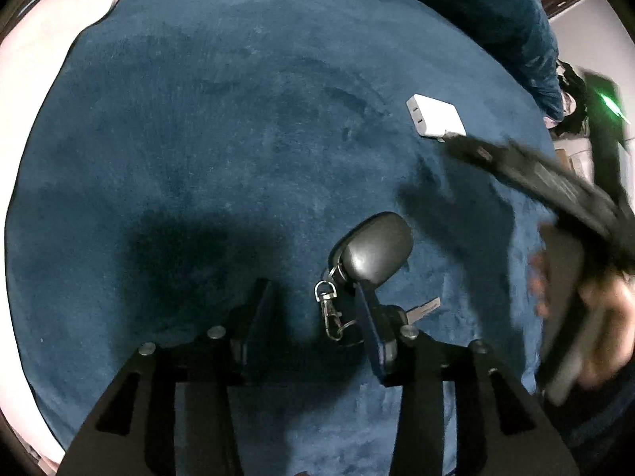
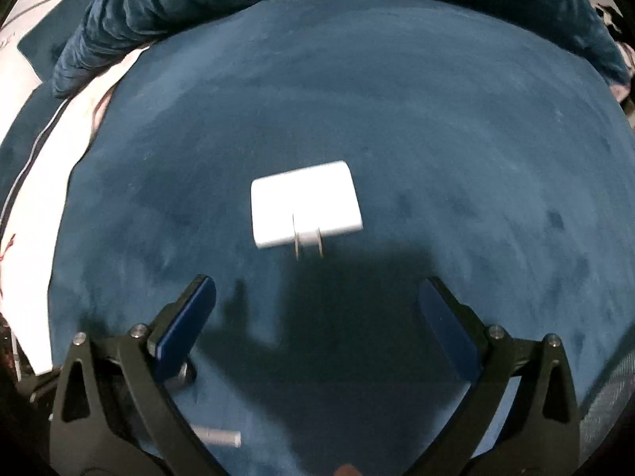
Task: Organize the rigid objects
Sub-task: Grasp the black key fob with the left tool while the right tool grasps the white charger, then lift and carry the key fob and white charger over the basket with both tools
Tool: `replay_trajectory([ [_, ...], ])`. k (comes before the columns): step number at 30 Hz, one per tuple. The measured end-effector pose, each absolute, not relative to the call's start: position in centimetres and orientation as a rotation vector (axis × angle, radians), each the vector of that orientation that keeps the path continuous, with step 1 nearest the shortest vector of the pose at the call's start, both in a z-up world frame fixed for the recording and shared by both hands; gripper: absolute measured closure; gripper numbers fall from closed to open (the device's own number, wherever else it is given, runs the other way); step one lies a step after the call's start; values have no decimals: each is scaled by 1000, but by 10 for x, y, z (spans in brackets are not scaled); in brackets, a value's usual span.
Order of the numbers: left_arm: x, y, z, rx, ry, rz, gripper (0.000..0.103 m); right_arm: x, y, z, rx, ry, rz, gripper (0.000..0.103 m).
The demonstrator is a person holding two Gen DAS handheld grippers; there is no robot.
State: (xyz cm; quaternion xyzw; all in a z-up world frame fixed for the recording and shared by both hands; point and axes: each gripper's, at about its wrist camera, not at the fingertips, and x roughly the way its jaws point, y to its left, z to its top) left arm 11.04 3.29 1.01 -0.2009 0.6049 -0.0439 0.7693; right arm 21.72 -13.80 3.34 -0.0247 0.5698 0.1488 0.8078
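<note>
A black key fob (image 1: 373,246) with a metal clip (image 1: 329,309) and a key (image 1: 424,309) lies on the blue velvet cloth (image 1: 198,158). My left gripper (image 1: 313,289) stands open over it. Its right finger (image 1: 369,329) overlaps the key ring, and bare cloth shows between the pads. A white plug-in charger (image 2: 305,202) lies flat on the cloth with its prongs (image 2: 307,242) pointing toward my right gripper (image 2: 317,297). That gripper is wide open just short of the charger and holds nothing. The left wrist view shows the same charger (image 1: 434,115) at upper right.
A bunched blue blanket (image 2: 158,0) lies along the far edge, and a pale sheet (image 2: 39,198) runs along the left. A person's jeans leg (image 1: 516,20) and shoe (image 1: 567,95) stand at the cloth's far right. A blurred hand (image 1: 595,317) holds the right tool.
</note>
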Motion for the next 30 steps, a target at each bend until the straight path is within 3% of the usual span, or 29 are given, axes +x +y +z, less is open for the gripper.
replay_trajectory([
  [2, 107, 36, 11, -430, 1312, -104, 47, 230, -128, 26, -75, 1217, 327, 0],
  [9, 101, 29, 15, -359, 1309, -95, 39, 259, -106, 6, -154, 1230, 285, 0],
  [10, 101, 27, 15, -354, 1310, -95, 35, 260, -106, 6, -149, 1231, 274, 4],
  [11, 101, 25, 15, -349, 1310, -95, 34, 259, -107, 8, -143, 1216, 264, 33],
  [12, 103, 20, 14, -348, 1311, -94, 34, 256, -108, 12, -158, 1200, 247, 35],
  [18, 113, 7, 11, -329, 1328, -119, 33, 229, -123, 23, -130, 1206, 306, 35],
  [20, 119, -3, 5, -311, 1335, -130, 23, 217, -134, 27, -103, 1204, 307, 35],
  [22, 125, -10, -2, -293, 1320, -116, 24, 206, -140, 28, -86, 1203, 303, 35],
  [24, 129, -14, -7, -243, 1310, -61, 48, 198, -146, 28, -74, 1206, 301, 35],
  [26, 128, -12, -1, -244, 1309, -41, 97, 196, -148, 31, -55, 1209, 295, 35],
  [30, 122, -3, 10, -298, 1305, -65, 99, 182, -162, 39, -16, 1207, 287, 35],
])
